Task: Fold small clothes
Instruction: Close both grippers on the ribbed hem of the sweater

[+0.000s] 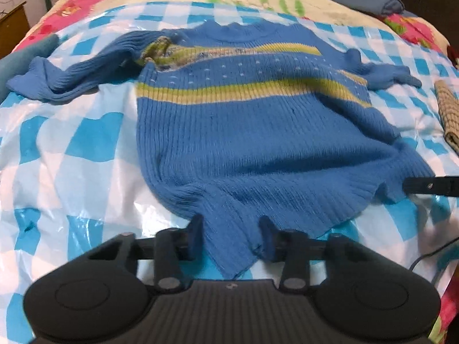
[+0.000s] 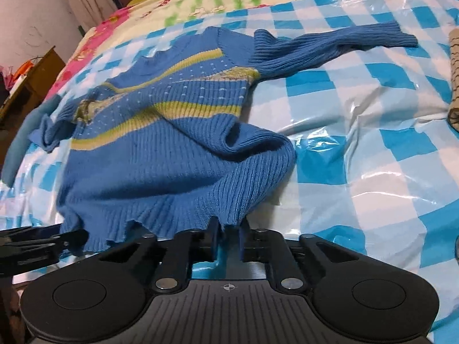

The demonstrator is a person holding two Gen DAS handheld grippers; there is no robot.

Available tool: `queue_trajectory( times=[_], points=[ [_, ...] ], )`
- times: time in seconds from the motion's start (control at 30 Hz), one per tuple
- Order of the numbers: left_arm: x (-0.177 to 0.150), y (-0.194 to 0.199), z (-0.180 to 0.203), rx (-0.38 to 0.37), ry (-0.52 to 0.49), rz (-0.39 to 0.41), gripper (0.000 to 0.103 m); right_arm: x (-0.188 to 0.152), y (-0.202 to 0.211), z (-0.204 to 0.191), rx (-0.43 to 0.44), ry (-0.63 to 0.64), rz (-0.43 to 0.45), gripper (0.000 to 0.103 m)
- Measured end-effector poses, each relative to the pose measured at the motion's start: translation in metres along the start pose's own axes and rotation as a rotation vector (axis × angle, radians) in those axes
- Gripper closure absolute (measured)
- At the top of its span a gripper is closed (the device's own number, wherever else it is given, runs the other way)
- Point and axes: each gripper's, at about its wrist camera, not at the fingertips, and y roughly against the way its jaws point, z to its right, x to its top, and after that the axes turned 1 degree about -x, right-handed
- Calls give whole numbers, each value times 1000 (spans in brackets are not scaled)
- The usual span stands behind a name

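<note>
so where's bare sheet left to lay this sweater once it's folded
Bare checkered sheet lies right of the sweater, between its right sleeve and the near edge, up to the tan knit. A smaller patch sits under the left sleeve. The near hem is crowded.

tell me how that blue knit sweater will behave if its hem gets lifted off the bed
Likely floppy: the blue sweater already buckles into a soft fold near the right gripper. It probably drapes and stretches rather than holding shape, being ribbed knit. It may slide easily, since it lies on a glossy checked plastic sheet.
</note>
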Motion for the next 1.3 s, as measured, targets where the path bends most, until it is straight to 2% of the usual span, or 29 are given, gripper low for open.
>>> queue_trajectory(
  times=[0.07, 0.1, 0.3, 0.37, 0.4, 0.47, 0.5, 0.57, 0.6, 0.63, 0.67, 0.73, 0.8, 0.87, 0.9, 0.97, 1.0, 1.03, 1.1, 1.2, 1.3],
  points=[
    [-2, 1, -1, -30, -19, -24, 79, -1, 4, -1, 32, 10, -24, 99],
    [-5, 2, -2, -47, -24, -38, 82, -3, 8, -1, 42, 23, -33, 100],
    [-16, 27, -4, -68, -88, -81, 83, -26, 43, 10, 38, 92, -121, 103],
    [-17, 31, -7, -76, -85, -75, 82, -31, 49, 14, 33, 113, -150, 99],
    [-16, 31, -8, -77, -81, -72, 82, -30, 48, 13, 34, 130, -165, 92],
    [-11, 31, -13, -67, -44, -66, 81, -25, 44, 10, -9, 138, -132, 90],
    [-10, 33, -15, -72, -21, -59, 81, -19, 41, 11, -21, 123, -111, 85],
    [-9, 42, -19, -77, 12, -16, 74, -10, 39, 16, -11, 78, -81, 66],
    [-10, 46, -20, -65, 18, 6, 70, -6, 37, 20, -3, 51, -51, 41],
    [-10, 48, -21, -50, 26, 25, 61, -2, 35, 23, 2, 38, -26, 22],
    [-9, 48, -23, -39, 43, 42, 52, 1, 30, 25, 4, 29, -3, 20],
    [-3, 39, -24, -39, 84, 59, 46, 8, 17, 31, 5, -10, 15, 21],
    [3, 22, -20, -40, 89, 49, 40, 15, 0, 36, 59, -74, -7, 22],
    [5, 0, -19, -39, 96, -6, 46, 17, -19, 36, 64, -115, -33, 31],
    [4, -6, -18, -47, 94, -34, 53, 18, -25, 34, 64, -112, -41, 46],
    [4, -7, -17, -44, 80, -64, 87, 19, -24, 30, 38, -91, -63, 77],
    [5, -4, -18, -53, 83, -75, 90, 20, -20, 31, 86, -96, -82, 91],
    [6, 2, -22, -82, 92, -82, 90, 20, -14, 34, 148, -124, -110, 91],
    [7, 16, -24, -113, 77, -80, 90, 20, 3, 30, 197, -103, -114, 91],
    [8, 42, -25, -114, 30, -79, 90, 12, 38, 20, 239, -12, -137, 91],
    [-1, 62, -35, -119, 41, -101, 90, -1, 64, 18, 237, 33, -176, 91]
  ],
)
